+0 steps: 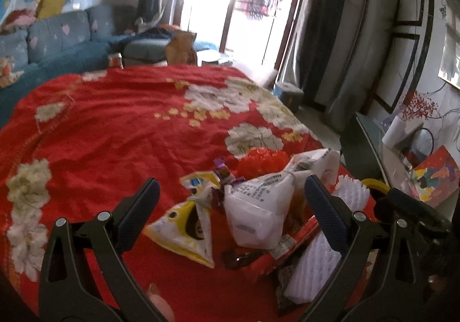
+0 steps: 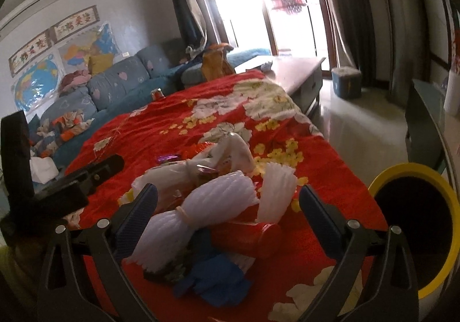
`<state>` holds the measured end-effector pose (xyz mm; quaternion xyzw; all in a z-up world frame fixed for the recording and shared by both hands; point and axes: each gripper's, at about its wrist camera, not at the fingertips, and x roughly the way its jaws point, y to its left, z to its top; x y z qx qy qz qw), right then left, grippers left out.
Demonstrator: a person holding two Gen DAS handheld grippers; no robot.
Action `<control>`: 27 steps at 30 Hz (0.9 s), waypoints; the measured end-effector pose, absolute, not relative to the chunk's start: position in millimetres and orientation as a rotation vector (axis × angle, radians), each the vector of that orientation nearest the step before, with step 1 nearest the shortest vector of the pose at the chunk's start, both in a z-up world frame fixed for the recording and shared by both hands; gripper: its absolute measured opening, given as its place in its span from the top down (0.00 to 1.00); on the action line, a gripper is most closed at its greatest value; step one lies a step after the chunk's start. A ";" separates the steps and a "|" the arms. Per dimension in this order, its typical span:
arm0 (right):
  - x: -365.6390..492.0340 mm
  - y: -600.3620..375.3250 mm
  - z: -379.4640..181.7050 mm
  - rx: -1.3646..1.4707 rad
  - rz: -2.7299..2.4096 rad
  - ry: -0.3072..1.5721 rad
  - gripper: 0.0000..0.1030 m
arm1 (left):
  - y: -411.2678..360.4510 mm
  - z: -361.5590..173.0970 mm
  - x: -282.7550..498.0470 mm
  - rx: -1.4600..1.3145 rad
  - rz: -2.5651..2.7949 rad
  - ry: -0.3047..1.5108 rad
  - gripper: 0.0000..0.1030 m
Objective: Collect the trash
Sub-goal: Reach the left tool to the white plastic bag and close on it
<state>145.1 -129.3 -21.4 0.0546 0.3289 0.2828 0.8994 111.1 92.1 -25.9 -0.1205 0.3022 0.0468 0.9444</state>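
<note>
My left gripper [image 1: 231, 207] & right gripper [image 2: 228, 208] both hover w/ fingers spread, grasping nothing, over a trash pile [image 1: 253, 207] on the red floral-cloth desk [image 1: 115, 135]; yellow-rimmed bin [image 2: 414, 235] sits just right.

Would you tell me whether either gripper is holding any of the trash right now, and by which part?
Nothing is held. The left gripper and the right gripper both stand open above the trash pile on the red floral cloth.

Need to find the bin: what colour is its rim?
Yellow rim around a dark opening, clearest in the right wrist view.
</note>
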 end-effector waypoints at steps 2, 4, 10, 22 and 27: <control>152.2 -128.0 -23.9 0.124 0.594 0.711 0.15 | 93.4 -32.4 116.4 -0.277 0.075 0.641 0.10; 160.0 -125.4 -27.9 0.134 0.608 0.748 0.17 | 94.2 -38.6 119.7 -0.291 0.064 0.661 0.10; 171.2 -119.5 -34.8 0.173 0.660 0.820 0.35 | 95.1 -51.6 126.6 -0.333 0.026 0.711 0.10; 155.2 -123.1 -27.7 0.243 0.731 0.798 0.84 | 101.9 -61.5 128.3 -0.432 -0.044 0.747 0.44; 148.9 -130.0 -18.6 0.256 0.731 0.760 0.85 | 98.9 -58.2 126.4 -0.418 -0.061 0.740 0.64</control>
